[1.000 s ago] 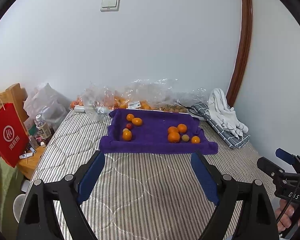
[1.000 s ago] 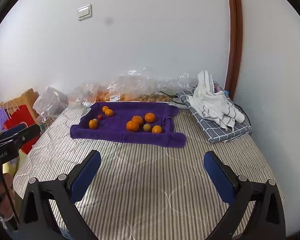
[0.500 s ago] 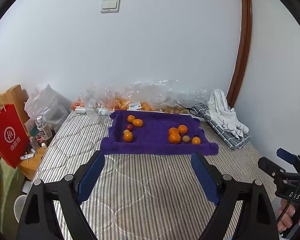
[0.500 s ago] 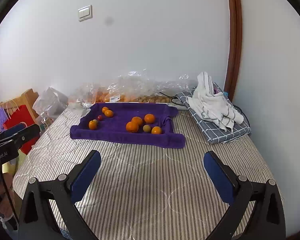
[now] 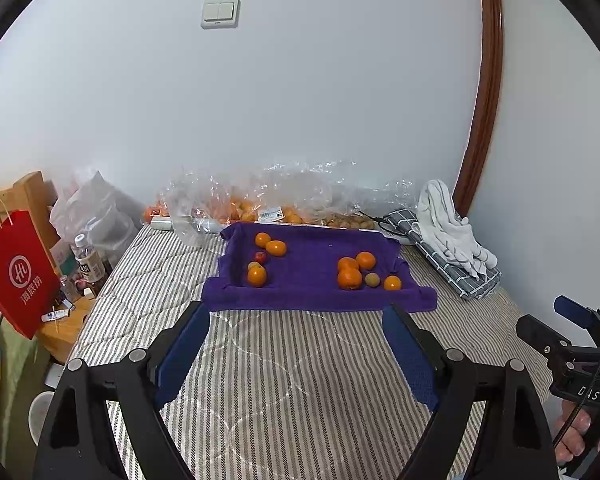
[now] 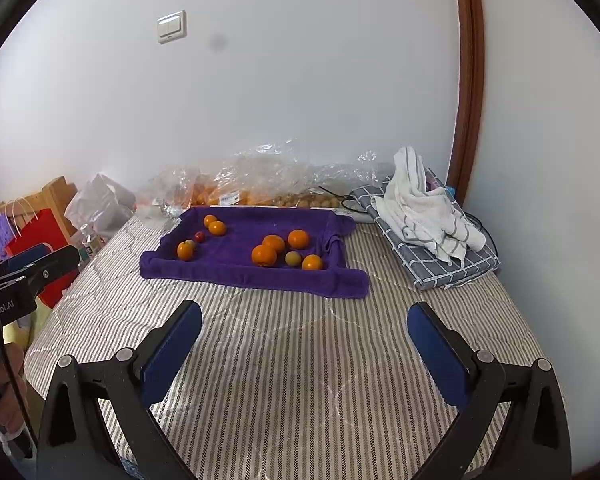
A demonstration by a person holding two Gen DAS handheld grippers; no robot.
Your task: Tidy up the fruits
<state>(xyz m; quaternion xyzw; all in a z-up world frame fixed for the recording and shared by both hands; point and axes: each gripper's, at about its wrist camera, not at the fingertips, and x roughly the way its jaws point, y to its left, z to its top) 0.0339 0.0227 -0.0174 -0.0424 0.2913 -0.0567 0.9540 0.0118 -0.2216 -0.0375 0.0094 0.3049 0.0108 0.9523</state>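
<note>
Two clusters of fruit [image 5: 350,278] on purple towel [image 5: 308,292], far across bed [image 5: 300,360]. Both grippers, left [image 5: 296,350] and right [image 6: 304,350], wide open, empty. Advance low, straddle one fruit, close gently.

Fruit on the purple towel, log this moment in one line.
left gripper: open, empty | right gripper: open, empty | fruit: two groups on purple towel

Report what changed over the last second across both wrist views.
Almost nothing: both views drifted slightly. The left gripper and right gripper stayed open and empty above the striped bedcover. The fruit on the purple towel did not move.
</note>
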